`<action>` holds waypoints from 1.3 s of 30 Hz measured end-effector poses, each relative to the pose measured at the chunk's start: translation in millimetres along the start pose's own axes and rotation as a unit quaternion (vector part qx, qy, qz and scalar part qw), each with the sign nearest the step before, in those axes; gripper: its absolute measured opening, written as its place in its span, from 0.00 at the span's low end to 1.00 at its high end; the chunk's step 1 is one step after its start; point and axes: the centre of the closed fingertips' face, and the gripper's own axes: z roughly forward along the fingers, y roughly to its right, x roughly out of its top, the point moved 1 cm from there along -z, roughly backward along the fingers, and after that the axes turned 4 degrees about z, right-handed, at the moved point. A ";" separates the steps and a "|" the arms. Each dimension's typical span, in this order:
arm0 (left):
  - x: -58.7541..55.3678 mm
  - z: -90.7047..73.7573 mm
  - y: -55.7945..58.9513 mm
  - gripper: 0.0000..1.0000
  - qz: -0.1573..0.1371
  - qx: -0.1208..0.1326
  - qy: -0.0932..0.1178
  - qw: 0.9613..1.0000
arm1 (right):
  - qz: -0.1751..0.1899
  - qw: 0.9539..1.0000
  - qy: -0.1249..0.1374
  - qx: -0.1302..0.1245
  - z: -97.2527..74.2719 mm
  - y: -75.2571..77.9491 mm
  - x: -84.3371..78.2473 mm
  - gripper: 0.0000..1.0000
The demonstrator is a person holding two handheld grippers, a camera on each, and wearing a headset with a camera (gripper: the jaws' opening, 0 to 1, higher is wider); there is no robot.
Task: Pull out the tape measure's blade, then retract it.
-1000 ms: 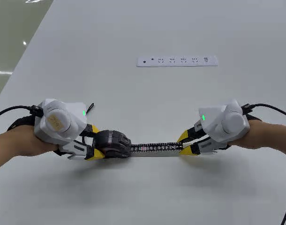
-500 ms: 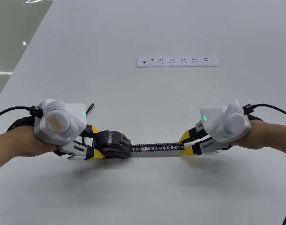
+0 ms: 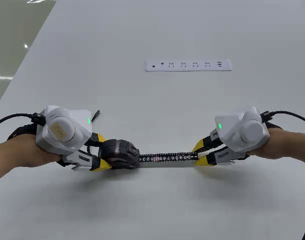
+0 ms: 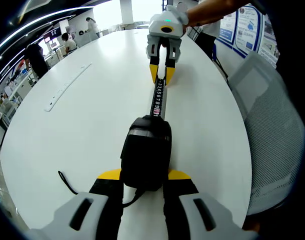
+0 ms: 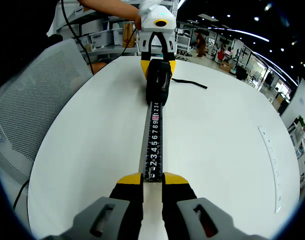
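One tape measure lies on the tabletop, its case clenched in the left tongs. The right tongs pinch the tip of its single blade, stretched between the two.

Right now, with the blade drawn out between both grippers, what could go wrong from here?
1. The right gripper pinches only the very end of the blade. If it slips, the blade may snap back toward the case.
2. The left gripper grips the case by its rear part, so a harder pull might twist it or drag it loose.
3. Letting go all at once could make the blade whip across the table.
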 end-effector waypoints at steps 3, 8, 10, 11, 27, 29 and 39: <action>-0.2 0.1 -0.1 0.25 0.000 0.000 0.000 1.000 | 0.000 1.000 -0.001 0.000 -0.3 0.2 -0.8 0.13; -0.4 0.1 0.0 0.25 0.001 0.000 -0.001 1.000 | -0.001 1.000 -0.002 -0.001 -1.3 0.0 -2.0 0.13; -0.5 0.1 0.0 0.25 0.001 0.000 -0.001 1.000 | -0.001 1.000 -0.003 -0.001 -1.8 0.0 -2.8 0.13; -0.6 0.2 0.0 0.25 0.001 0.000 -0.001 1.000 | -0.001 1.000 -0.003 -0.001 -2.1 0.1 -3.0 0.13; 0.2 0.2 0.2 0.25 0.000 0.000 -0.001 1.000 | -0.003 1.000 -0.008 -0.002 -6.4 0.5 -7.1 0.13; 0.3 0.3 0.2 0.25 0.000 0.000 -0.001 1.000 | -0.003 1.000 -0.009 -0.002 -7.1 0.3 -8.1 0.13; 0.2 0.7 -0.2 0.25 0.000 0.000 -0.002 1.000 | -0.001 1.000 -0.011 -0.002 -9.1 0.7 -10.8 0.13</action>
